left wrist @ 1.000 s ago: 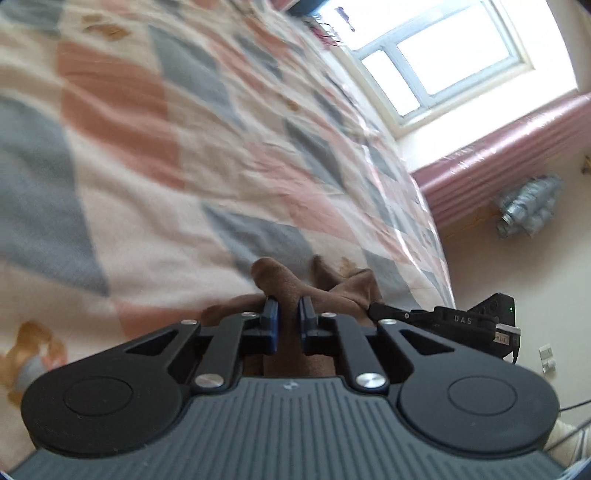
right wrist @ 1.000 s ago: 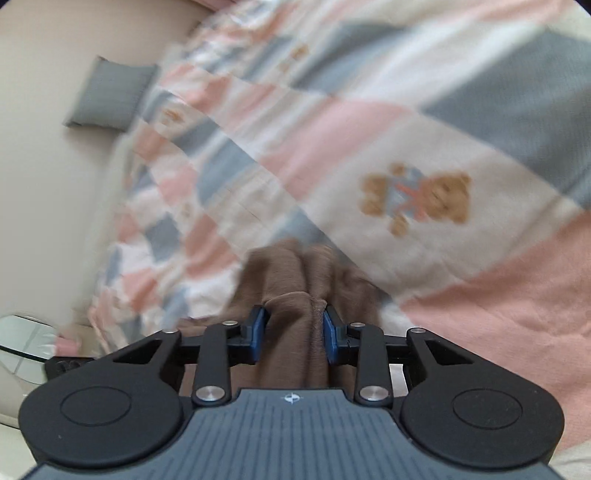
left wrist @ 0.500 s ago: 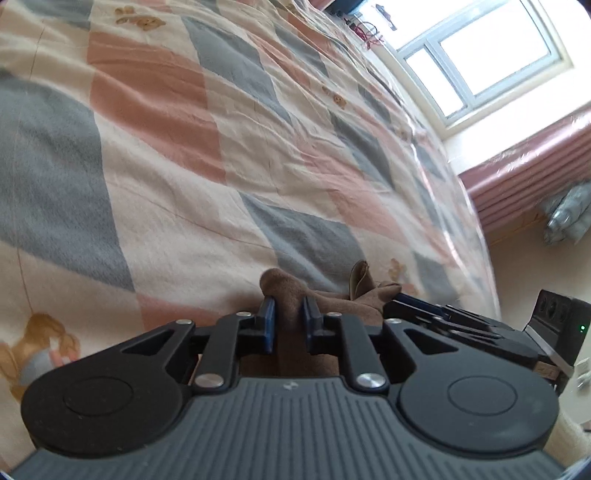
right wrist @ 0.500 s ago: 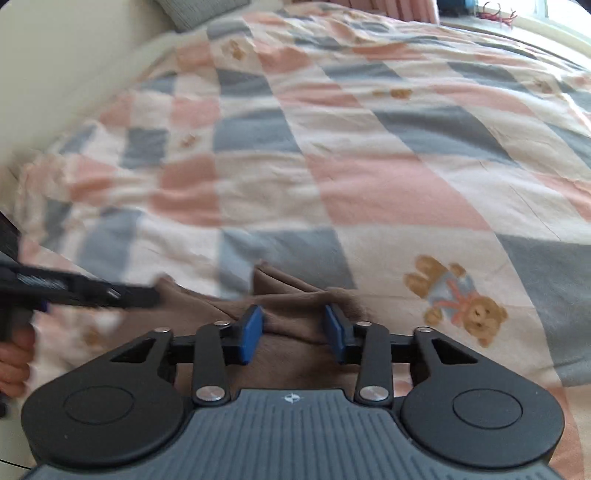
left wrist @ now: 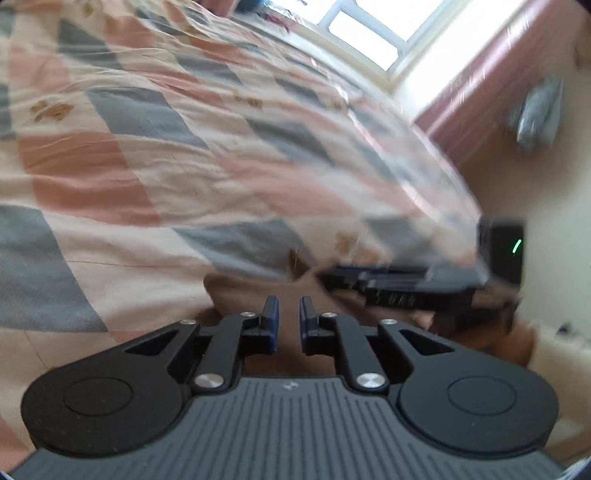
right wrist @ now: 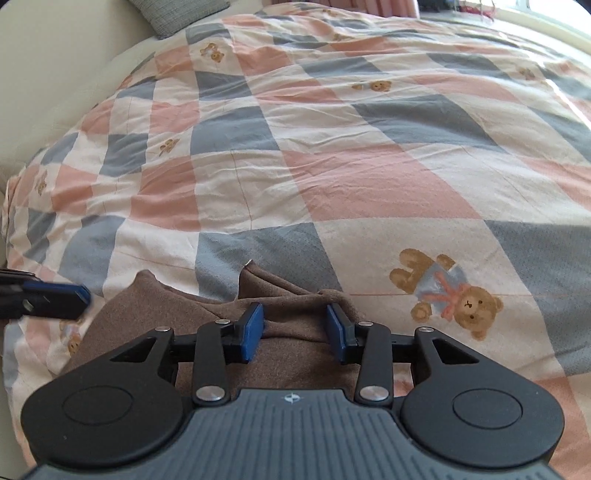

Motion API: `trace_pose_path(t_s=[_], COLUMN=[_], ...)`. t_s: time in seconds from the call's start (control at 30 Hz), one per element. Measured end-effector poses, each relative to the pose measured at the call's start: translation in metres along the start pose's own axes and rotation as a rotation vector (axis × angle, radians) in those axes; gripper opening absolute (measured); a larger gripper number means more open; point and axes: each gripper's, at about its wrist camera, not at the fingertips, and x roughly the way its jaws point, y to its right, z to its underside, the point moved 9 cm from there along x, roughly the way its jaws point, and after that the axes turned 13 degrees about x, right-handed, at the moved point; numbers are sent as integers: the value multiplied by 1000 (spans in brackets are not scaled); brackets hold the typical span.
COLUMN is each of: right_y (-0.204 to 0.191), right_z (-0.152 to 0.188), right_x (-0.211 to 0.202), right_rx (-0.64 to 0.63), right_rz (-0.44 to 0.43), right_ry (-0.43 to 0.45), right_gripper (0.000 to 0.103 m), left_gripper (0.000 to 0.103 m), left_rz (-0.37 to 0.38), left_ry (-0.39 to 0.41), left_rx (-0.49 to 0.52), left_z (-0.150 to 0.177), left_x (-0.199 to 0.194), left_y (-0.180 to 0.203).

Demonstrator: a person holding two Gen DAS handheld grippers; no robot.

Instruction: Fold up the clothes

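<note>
Brown garment (right wrist: pixel 280 332) down on the bed's checked quilt (right wrist: pixel 369 177)

Right gripper (right wrist: pixel 295 332) spread wide, cloth slack between its fingers; left gripper (left wrist: pixel 288 323) nearly shut on cloth, it seems. Laying-out step; next, grab an edge to fold.

checked bear-print quilt (right wrist: pixel 369 177) | grey pillow (right wrist: pixel 181 13) top left | window (left wrist: pixel 369 33) | pink curtain (left wrist: pixel 491 70)

A bed (right wrist: pixel 369 155) is covered by a quilt (right wrist: pixel 332 122) checked in pink, grey and cream, printed with teddy bears (right wrist: pixel 448 293). A grey pillow (right wrist: pixel 181 13) is propped against a cream wall (right wrist: pixel 55 55). Daylight is admitted through a window (left wrist: pixel 373 29) beside a pink curtain (left wrist: pixel 491 81).
</note>
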Motion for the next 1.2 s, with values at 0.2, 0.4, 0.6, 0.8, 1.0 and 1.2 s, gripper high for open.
trace_pose_path(t_s=[0.2, 0.4, 0.6, 0.8, 1.0, 1.2], right_y=[-15, -55, -24, -33, -52, -44], right_z=[-4, 58, 84, 68, 80, 104], right_x=[-53, -90, -51, -76, -104, -82], right_rx=[-35, -129, -111, -74, -97, -121], right_rz=[44, 27, 122, 91, 51, 69], right_ry=[158, 203, 167, 183, 234, 137], right_gripper=[41, 40, 47, 49, 48, 47], left_gripper=[4, 4, 3, 3, 5, 7], left_rz=[13, -6, -41, -125, -135, -224], left_ry=[-16, -6, -15, -8, 24, -98], left_rx=[-31, -24, 10, -4, 22, 19], left_z=[22, 21, 20, 3, 30, 76], left_x=[27, 25, 42, -4, -57, -17], left_y=[-6, -5, -6, 9, 46, 50])
